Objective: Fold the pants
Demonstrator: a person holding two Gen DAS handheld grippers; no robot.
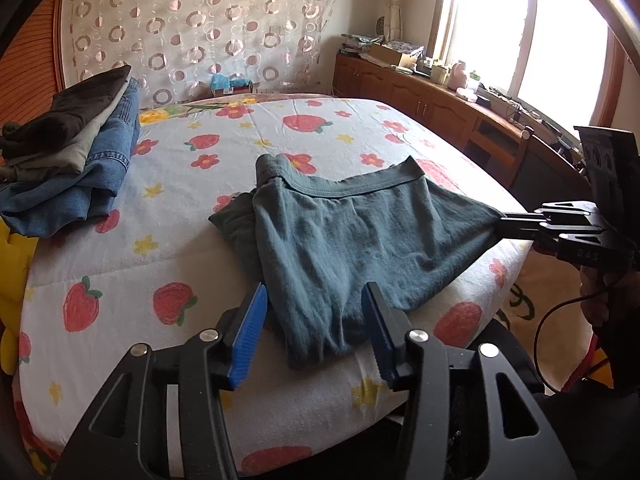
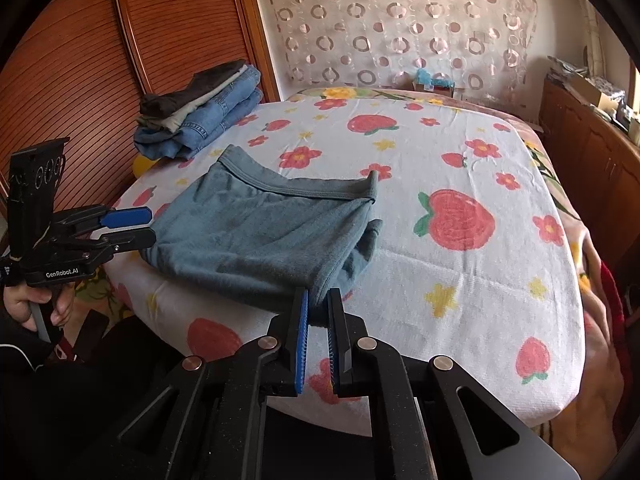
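A pair of grey-blue shorts lies on the strawberry-print bed sheet, waistband toward the far side, with one side folded under. My left gripper is open; the near leg hem lies loose between its blue pads, which do not press on it. My right gripper is shut on the shorts' other near corner, and the cloth is pulled taut to a point there. Both grippers are at the bed's near edge.
A stack of folded clothes, jeans at the bottom, sits on the far left of the bed. A wooden cabinet runs along the right under the window. A person's hand holds the left gripper's handle.
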